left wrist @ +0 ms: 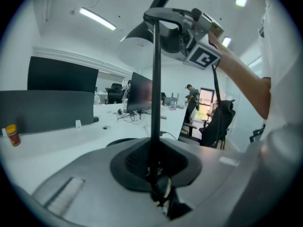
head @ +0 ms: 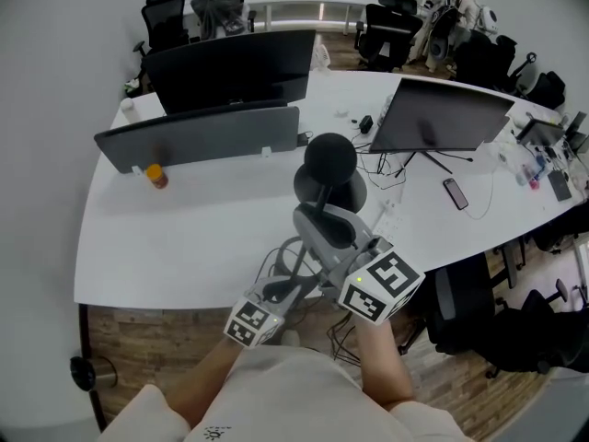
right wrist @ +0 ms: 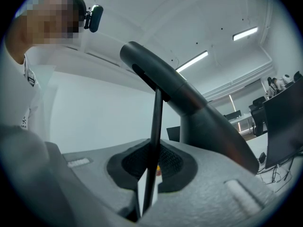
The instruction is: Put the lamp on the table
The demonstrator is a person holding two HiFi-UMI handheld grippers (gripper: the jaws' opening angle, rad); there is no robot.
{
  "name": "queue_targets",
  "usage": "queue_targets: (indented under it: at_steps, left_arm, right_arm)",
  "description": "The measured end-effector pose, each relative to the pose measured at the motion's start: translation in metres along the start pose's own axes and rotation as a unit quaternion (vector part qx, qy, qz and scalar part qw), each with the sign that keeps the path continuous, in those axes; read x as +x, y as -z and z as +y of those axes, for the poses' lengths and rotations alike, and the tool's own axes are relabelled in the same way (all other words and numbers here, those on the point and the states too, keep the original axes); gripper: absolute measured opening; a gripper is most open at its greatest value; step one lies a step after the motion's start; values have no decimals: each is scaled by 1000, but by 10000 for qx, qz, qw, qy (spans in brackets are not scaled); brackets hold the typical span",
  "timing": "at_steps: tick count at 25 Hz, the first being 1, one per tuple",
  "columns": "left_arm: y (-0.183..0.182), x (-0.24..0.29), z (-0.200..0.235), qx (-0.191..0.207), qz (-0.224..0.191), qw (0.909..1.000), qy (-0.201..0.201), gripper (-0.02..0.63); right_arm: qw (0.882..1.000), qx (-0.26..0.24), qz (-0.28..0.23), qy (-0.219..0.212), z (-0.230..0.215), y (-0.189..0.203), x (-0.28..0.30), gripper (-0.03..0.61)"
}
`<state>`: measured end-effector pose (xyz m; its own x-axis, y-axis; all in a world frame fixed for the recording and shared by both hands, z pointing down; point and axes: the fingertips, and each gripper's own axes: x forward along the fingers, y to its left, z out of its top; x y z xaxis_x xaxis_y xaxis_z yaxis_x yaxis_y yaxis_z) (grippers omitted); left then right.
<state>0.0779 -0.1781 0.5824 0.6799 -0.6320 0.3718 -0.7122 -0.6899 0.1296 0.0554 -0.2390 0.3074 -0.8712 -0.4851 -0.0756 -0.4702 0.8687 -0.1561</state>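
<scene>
Black and thin, the stem [left wrist: 154, 89] of the lamp [head: 329, 161] runs up the centre of the left gripper view. My left claw [left wrist: 158, 193] is clenched on its lower end to carry the weight. My right claw [right wrist: 147, 197] pinches the same stem higher up, I judge to stop it tipping. In the head view the lamp sits mid-frame over the near part of the white table [head: 184, 247]. I cannot tell whether its base touches.
</scene>
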Motion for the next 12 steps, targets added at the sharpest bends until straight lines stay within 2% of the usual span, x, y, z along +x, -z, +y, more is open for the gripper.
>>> queue_targets:
  at_steps: [12]
  left_arm:
    - [-2, 13, 5, 30, 60, 9998, 168, 38]
  right_arm:
    - [9999, 3, 33, 135, -18, -1, 5, 25]
